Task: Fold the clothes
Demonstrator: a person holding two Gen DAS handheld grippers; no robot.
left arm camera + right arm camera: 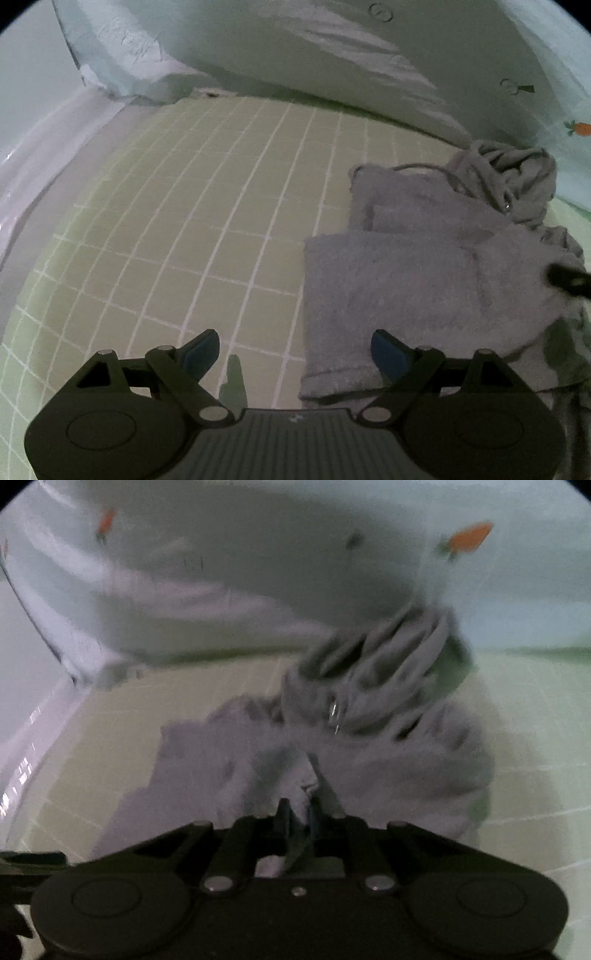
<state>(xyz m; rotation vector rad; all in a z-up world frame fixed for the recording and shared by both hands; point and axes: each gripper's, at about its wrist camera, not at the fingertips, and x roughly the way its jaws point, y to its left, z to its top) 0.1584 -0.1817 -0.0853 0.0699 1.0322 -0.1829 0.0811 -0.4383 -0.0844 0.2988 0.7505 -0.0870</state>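
**Right gripper pinches grey garment, left gripper wide open over the sheet**

Left gripper [295,354]: fingers spread wide, nothing between them. Its blue pads [201,354] sit above the green checked sheet [184,221]; the right-hand pad overlaps the near left edge of the grey garment [424,280], contact unclear.

The grey garment lies on the sheet, to the right in the left wrist view. The near part is flat and roughly folded into a rectangle; the far part is bunched in a crumpled heap close to the pale bedding with carrot print [406,55] behind it. A dark object [567,280] shows at the right edge, on or over the garment; blurred, likely the other gripper, cannot tell for sure.

Right gripper [299,812]: fingers nearly closed, a fold of the grey garment [369,746] caught between them. Cloth rises in a ridge from the fingertips toward the bunched part further away. A small shiny bit [334,710] shows in the bunch, too blurred to identify. The right wrist view is motion-blurred overall.

A white rail or edge [44,177] runs along the left side of the sheet.
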